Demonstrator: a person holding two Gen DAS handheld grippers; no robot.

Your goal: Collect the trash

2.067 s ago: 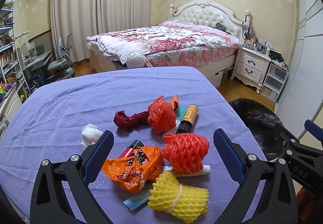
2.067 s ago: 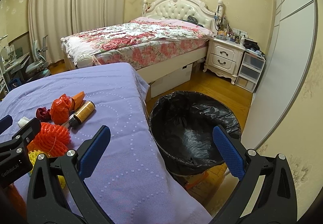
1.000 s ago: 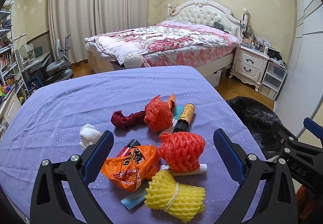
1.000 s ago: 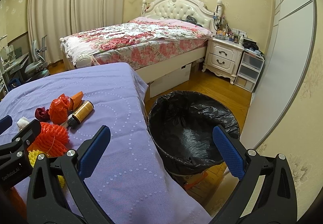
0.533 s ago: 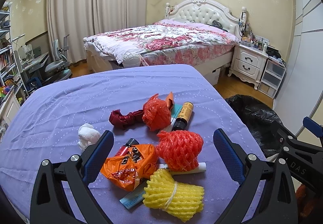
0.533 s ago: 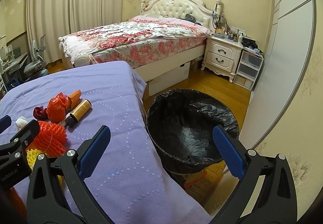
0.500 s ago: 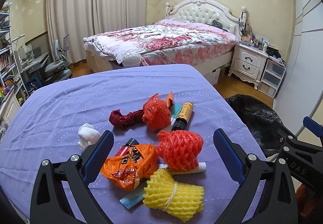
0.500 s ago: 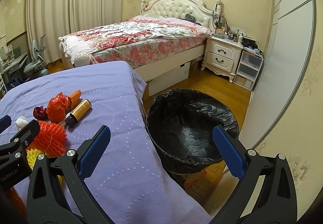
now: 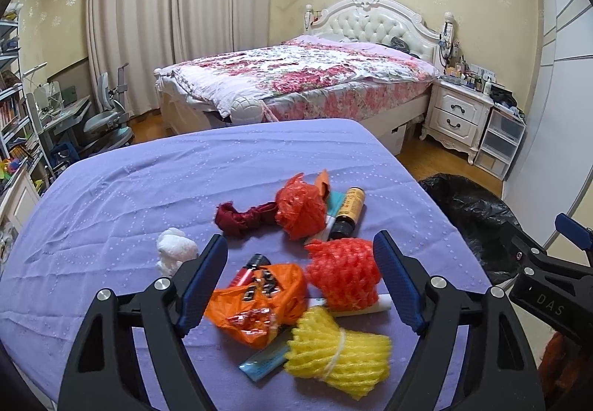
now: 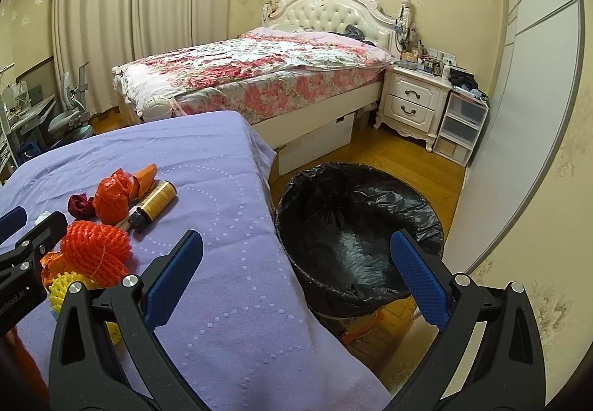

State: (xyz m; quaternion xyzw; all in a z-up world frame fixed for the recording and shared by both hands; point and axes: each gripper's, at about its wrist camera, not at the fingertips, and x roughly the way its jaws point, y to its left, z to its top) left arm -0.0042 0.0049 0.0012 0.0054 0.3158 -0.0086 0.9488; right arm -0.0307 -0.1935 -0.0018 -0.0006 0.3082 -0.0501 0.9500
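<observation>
the left tongs (image 9: 300,281) are closing over the trash pile on the purple-covered desk (image 9: 148,196), not yet pressed on the orange plastic bag (image 9: 259,300) and red foam net (image 9: 344,274) between them. the right tongs (image 10: 296,277) are held apart, empty, before the black-lined trash bin (image 10: 355,233).

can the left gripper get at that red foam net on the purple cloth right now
Probably yes. The red foam net lies uncovered just ahead of the left gripper, between its closing jaws, which don't yet press on it.

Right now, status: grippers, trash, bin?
Left gripper closing, nothing pinched; right gripper open, empty. Trash pile on table, untouched. Bin open beside table, nothing blocking.
</observation>
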